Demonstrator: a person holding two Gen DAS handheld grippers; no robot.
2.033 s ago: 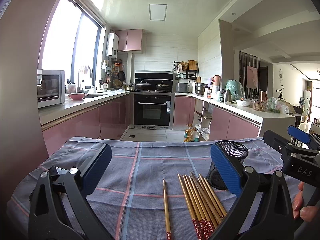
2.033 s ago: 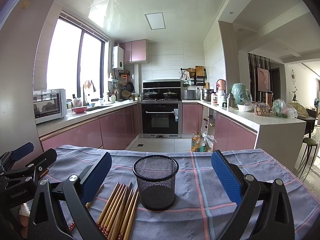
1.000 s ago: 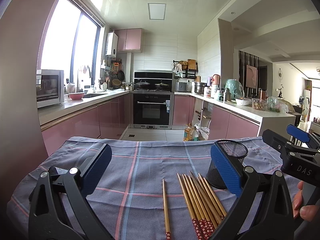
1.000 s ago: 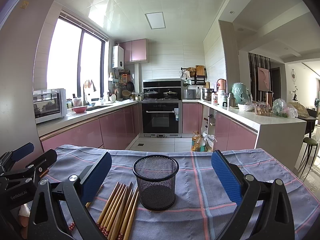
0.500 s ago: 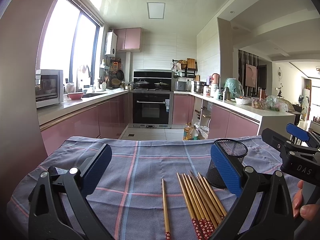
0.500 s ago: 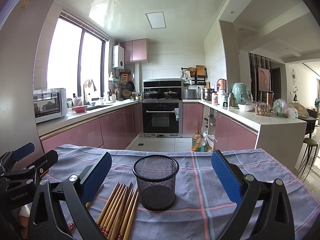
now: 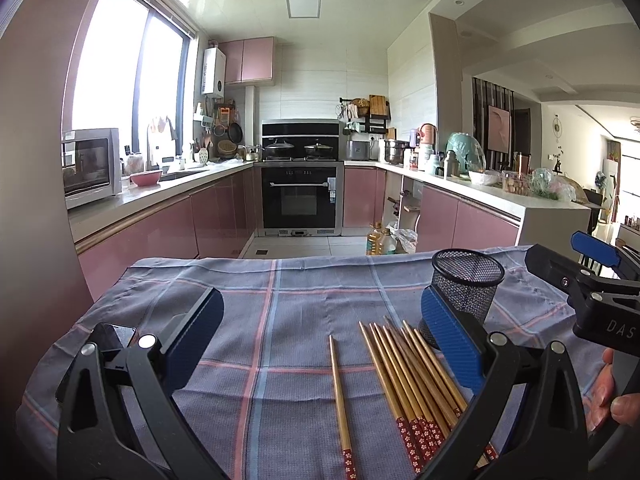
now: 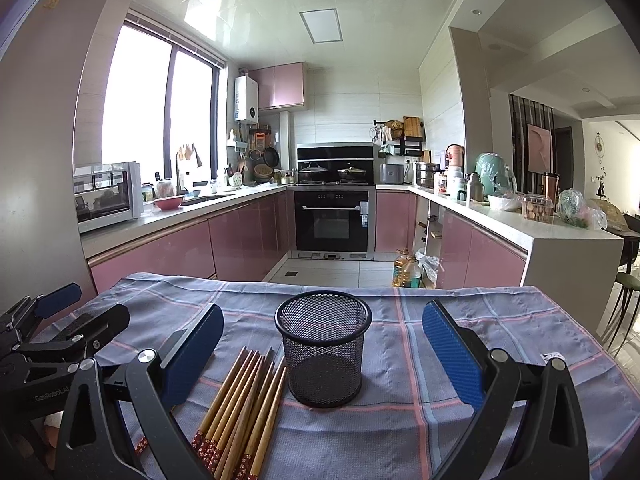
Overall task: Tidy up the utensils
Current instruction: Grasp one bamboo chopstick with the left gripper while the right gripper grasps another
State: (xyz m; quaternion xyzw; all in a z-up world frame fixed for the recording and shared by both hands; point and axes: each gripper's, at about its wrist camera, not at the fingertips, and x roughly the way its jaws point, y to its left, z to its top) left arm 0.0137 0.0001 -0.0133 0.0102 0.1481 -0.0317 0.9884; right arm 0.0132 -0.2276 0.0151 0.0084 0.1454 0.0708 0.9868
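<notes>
On the surface [image 8: 500,364], under a checked cloth [image 7: 304,320], the black mesh holder [image 8: 324,354] stands upright and looks empty. A bundle of chopsticks [image 8: 244,404] lies flat just to the left of the holder, nearly touching its base. Both tools hover above the cloth, and nothing is picked up yet. The left gripper [image 7: 320,344] has its jaws wide apart and empty, and so does the right gripper [image 8: 322,352], which frames the holder.

I judge the risk is a knock: the holder looks light, so a jaw or a stick could tip it. The packed sticks may also come up several together and slip.

Only the left view shows one single chopstick [image 7: 339,394], further left of the holder than the bundle.
</notes>
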